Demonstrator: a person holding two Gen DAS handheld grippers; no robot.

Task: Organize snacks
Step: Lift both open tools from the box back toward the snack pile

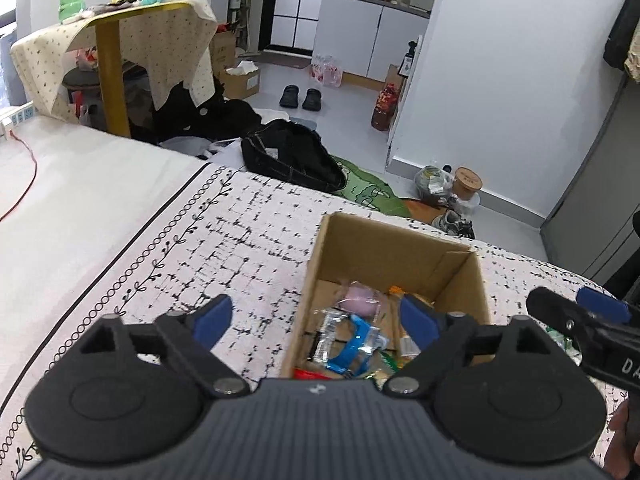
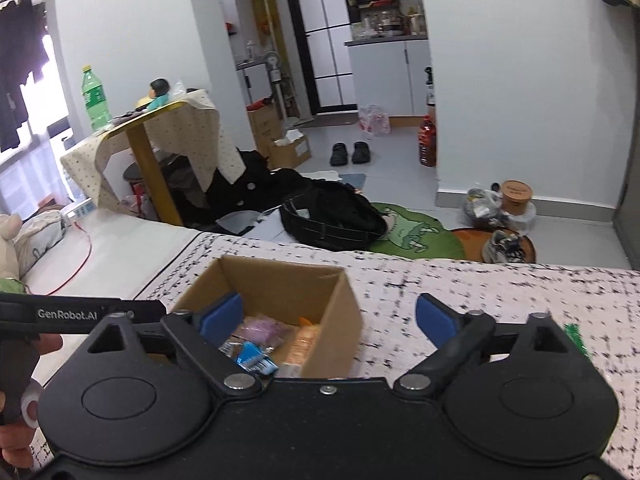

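Observation:
An open cardboard box (image 1: 400,252) stands on the black-and-white patterned bedspread (image 1: 224,232). Inside lie several snack packets, among them a pink one (image 1: 360,300) and a blue-and-clear one (image 1: 356,340). My left gripper (image 1: 316,318) is open above the box's left wall, with nothing between its blue pads. In the right wrist view the same box (image 2: 280,280) shows the pink packet (image 2: 262,328) and a blue packet (image 2: 254,360). My right gripper (image 2: 328,318) is open over the box's right wall and holds nothing. A green packet (image 2: 576,336) lies on the bedspread to the right.
Beyond the bed's far edge a black bag (image 2: 332,220), a green mat (image 2: 412,236) and shoes (image 2: 504,248) lie on the floor. A cloth-draped side table (image 2: 160,128) with a green bottle (image 2: 94,96) stands at the left. A red cable (image 1: 24,184) crosses the sheet.

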